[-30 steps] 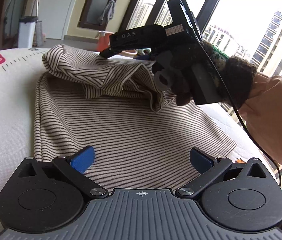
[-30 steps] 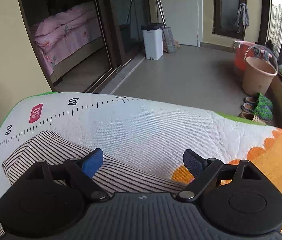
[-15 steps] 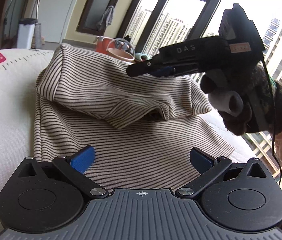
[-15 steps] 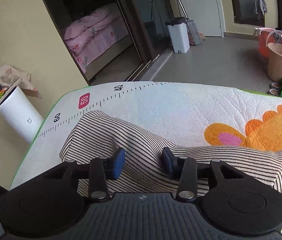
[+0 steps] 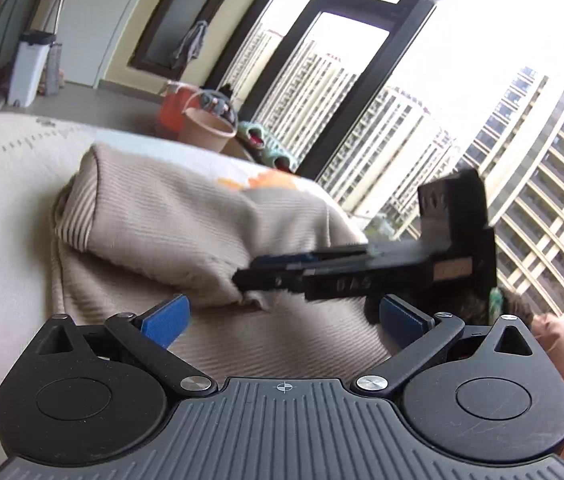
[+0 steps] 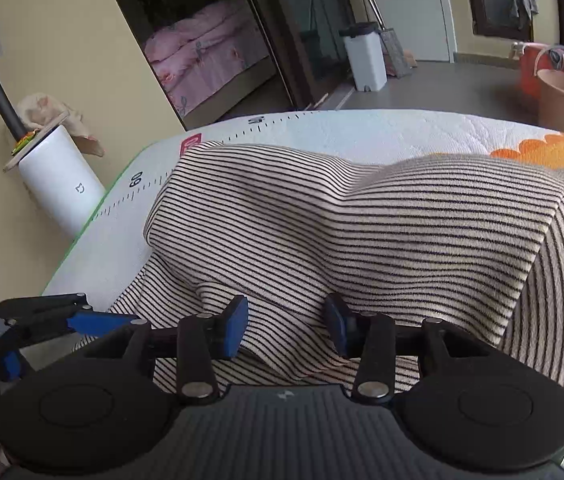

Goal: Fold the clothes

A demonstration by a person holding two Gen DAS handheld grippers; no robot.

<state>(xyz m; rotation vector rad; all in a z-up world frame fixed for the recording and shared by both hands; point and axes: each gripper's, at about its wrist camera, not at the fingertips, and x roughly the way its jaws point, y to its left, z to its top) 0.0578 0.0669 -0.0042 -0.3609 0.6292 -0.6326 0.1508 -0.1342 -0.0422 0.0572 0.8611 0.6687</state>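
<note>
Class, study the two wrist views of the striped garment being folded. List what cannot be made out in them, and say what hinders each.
- Striped garment, left wrist view: stripes smeared by motion blur.
- Its near edge, right wrist view: cut off behind the right gripper body.
- Lower layer beneath the folded-over part, both views: covered by the upper layer.
- Number on the mat's red label, both views: blurred, partly covered.

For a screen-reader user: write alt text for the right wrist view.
The right tongs pinch a raised fold of a black-and-cream striped garment lying on a white play mat printed with a ruler. The left tongs' blue tips poke in at lower left.
</note>
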